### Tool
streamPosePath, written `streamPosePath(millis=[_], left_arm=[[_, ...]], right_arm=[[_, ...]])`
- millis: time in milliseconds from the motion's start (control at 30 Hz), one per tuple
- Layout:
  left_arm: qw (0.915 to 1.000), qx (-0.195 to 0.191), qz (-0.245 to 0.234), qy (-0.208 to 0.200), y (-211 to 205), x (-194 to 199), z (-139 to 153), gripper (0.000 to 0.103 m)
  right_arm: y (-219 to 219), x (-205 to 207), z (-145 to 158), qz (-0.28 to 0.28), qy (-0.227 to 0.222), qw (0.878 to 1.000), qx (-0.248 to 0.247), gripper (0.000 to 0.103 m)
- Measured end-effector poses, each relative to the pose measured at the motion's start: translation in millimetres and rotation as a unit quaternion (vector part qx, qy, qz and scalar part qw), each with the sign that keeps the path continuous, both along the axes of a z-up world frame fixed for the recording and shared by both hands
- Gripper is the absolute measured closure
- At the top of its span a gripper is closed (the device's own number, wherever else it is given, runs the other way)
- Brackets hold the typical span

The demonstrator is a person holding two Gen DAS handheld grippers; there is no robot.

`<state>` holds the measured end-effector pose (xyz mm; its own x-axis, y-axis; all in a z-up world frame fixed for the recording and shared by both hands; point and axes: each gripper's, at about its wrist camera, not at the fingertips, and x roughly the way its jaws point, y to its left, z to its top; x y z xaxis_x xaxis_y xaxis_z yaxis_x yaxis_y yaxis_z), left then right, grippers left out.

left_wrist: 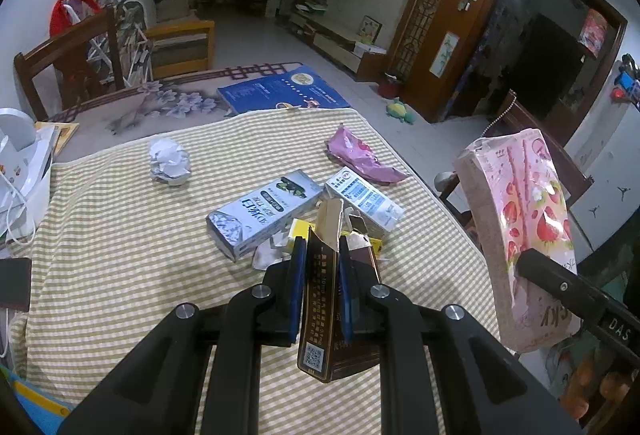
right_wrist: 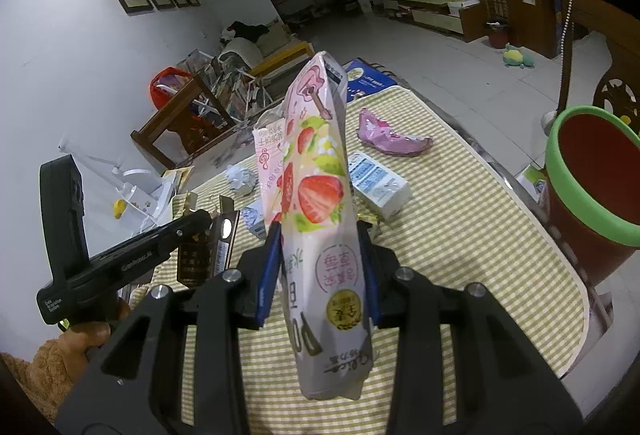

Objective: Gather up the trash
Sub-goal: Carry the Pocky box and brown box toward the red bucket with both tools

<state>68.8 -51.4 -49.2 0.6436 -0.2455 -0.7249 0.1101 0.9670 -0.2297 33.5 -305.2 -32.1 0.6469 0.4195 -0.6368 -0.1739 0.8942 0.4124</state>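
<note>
Being held up over the checked cloth (left_wrist: pixel 120 235) are two bits of trash, one in each gripper. On the left side, a dark brown box (left_wrist: pixel 324 299) with a torn top is being squeezed tight by the left gripper (left_wrist: pixel 322 259). On the right side, a pink strawberry snack box (right_wrist: pixel 320 203) is being pinched by the right gripper (right_wrist: pixel 320 255), standing tall above the cloth. Right of the cloth, just past its edge, a red bin with a green rim (right_wrist: pixel 592 195) is waiting, open at the top.

So the carrying step is being done, it seems. Next, both boxes are probably going to be moved over that bin and let go. More trash is being left on the cloth: a crumpled paper ball (left_wrist: pixel 169 162), a grey box (left_wrist: pixel 264 213), a white and blue carton (left_wrist: pixel 362 201) and a pink wrapper (left_wrist: pixel 360 155).
</note>
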Motion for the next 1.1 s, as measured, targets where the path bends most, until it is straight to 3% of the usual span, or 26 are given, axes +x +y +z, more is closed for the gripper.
streamPosePath(millis=[333, 733, 1100], left_arm=[[1.0, 0.001, -0.001, 0.002, -9.0, 4.9, -0.2, 0.09], [0.9995, 0.005, -0.03, 0.012, -51.8, 20.6, -7.9, 0.09], [0.9997, 0.008, -0.015, 0.019, -76.4, 32.3, -12.2, 0.09]], right_arm=[[-7.3, -0.5, 0.9, -0.009, 0.006, 1.0, -0.009, 0.068], [-43.5, 3.8, -2.5, -0.038, 0.009, 0.999, -0.006, 0.068], [-70.8, 25.2, -8.8, -0.027, 0.015, 1.0, 0.001, 0.068]])
